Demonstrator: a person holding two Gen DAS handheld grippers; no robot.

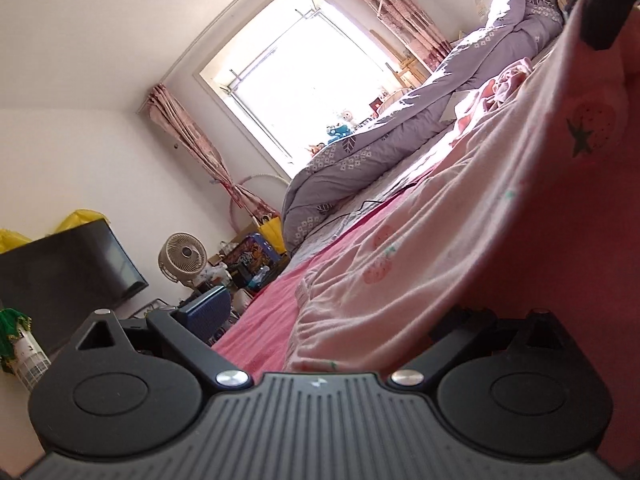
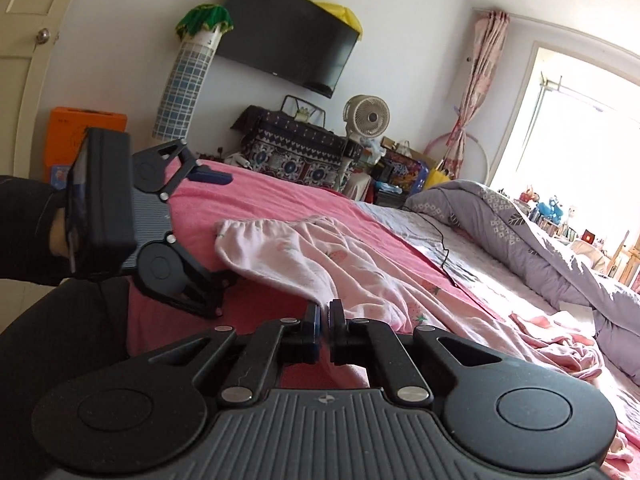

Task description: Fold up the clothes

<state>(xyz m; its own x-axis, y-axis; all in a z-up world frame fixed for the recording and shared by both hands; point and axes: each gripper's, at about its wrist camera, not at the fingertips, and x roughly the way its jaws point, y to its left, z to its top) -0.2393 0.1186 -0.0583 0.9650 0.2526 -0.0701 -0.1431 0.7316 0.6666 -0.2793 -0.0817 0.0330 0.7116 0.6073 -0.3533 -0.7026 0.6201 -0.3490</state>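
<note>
A pale pink garment with a strawberry print [image 2: 304,260] lies spread on the pink bed sheet [image 2: 256,196]. My right gripper [image 2: 325,314] is shut on the garment's near edge and pinches a fold of it. My left gripper [image 2: 218,236] shows in the right wrist view at the garment's elastic end with its jaws spread wide; one blue-padded finger [image 2: 210,176] is above the sheet, the other by the fabric. In the left wrist view the garment [image 1: 420,248] fills the right side, and one finger [image 1: 208,308] is seen at left.
A rolled lilac duvet [image 2: 532,232] lies along the far side of the bed by the window [image 1: 304,80]. A crumpled pink cloth [image 2: 560,344] lies at right. A wall TV [image 2: 288,32], a fan [image 2: 366,116] and clutter stand past the bed's foot.
</note>
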